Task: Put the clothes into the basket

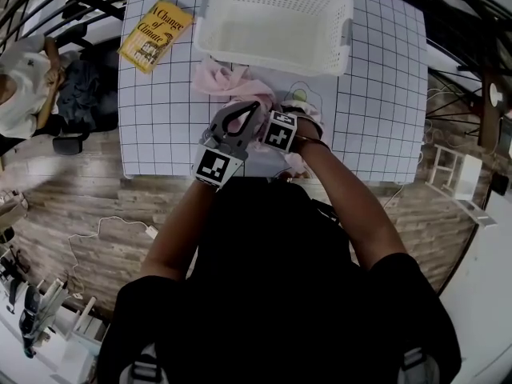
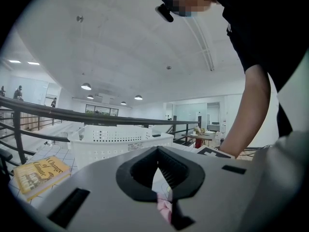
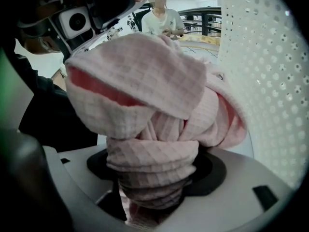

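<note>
Far left, off the table: a seated person (image 1: 24, 82) in a white top.

Table (image 1: 160, 126): covered by a white cloth with a black grid. A yellow book (image 1: 155, 35) lies flat near its far left corner, well apart from everything else.

Left gripper (image 1: 254, 106): held close to level over the near middle of the table, just left of the other gripper. Its jaw tips meet. Only a narrow gap stays open behind them, and a scrap of pink shows through it from below. Whether any cloth is caught there, I cannot tell.

Clothes (image 1: 226, 78): pink waffle-knit fabric, heaped on the table just in front of the basket's near wall and not inside it. The heap runs from below the basket's left half toward the right gripper.

Right gripper (image 3: 153, 185): pointed steeply down. Its jaws stand fairly wide but are packed with a thick bunch of the pink fabric. The pads press on it from both sides, and folds bulge out above the grip.

Basket (image 1: 340, 42): white perforated plastic, at the far middle of the table. It stands upright, and its wall rises just beside the gripped bundle.
</note>
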`<state>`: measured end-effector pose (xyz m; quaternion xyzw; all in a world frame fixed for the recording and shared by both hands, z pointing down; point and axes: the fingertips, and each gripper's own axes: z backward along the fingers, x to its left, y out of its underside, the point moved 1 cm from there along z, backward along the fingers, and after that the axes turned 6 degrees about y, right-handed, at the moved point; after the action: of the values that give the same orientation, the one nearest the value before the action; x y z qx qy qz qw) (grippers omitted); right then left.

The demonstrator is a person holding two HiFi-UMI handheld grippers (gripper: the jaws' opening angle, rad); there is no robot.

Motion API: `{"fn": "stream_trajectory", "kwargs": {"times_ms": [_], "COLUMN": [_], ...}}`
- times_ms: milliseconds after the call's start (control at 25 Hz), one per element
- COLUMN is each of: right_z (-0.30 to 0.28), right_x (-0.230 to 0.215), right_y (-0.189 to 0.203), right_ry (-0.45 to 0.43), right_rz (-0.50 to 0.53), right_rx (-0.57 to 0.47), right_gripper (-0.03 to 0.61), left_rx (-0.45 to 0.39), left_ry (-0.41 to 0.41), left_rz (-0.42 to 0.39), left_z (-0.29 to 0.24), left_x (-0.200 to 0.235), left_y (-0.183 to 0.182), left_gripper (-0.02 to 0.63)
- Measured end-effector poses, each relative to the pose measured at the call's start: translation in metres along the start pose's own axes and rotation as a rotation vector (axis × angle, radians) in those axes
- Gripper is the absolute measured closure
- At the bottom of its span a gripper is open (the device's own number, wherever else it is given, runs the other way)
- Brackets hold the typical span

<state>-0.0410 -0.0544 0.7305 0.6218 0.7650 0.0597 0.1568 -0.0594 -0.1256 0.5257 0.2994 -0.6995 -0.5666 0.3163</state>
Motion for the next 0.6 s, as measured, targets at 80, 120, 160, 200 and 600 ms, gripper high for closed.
{"fn": "stream_trajectory", "kwargs": {"times_ms": [80,120,160,200,600], "right_z": [0.008,0.011,0.014,0.017,0.051], "right_x": [0.0,0.0,0.0,0.0,-0.002], "right_y": [-0.001,-0.001,-0.001,-0.001,0.001], "right_ry": [0.001,0.001,0.0,0.0,0.02], "right_rz": [0.001,0.0,-0.001,-0.003,-0.023], "right_rx": [-0.003,-0.005,-0.006,-0.007,-0.02], "right_gripper": [0.209,0.209,0.209,0.209,0.209], "left_rx": [-0.002,-0.003,-0.004,-0.005,-0.024], "left_ry": [-0.001,-0.002,-0.003,-0.005,-0.018], "left_rz": [-0.008,-0.01,-0.012,-0.011,-0.037], "left_z": [0.001,0.001,0.001,0.001,0.004], "left_x": [0.001,0.001,0.001,0.001,-0.003], "left_y": [-0.002,-0.003,-0.004,-0.005,-0.02], "left_gripper": [0.614,0.614,0.614,0.614,0.614]}}
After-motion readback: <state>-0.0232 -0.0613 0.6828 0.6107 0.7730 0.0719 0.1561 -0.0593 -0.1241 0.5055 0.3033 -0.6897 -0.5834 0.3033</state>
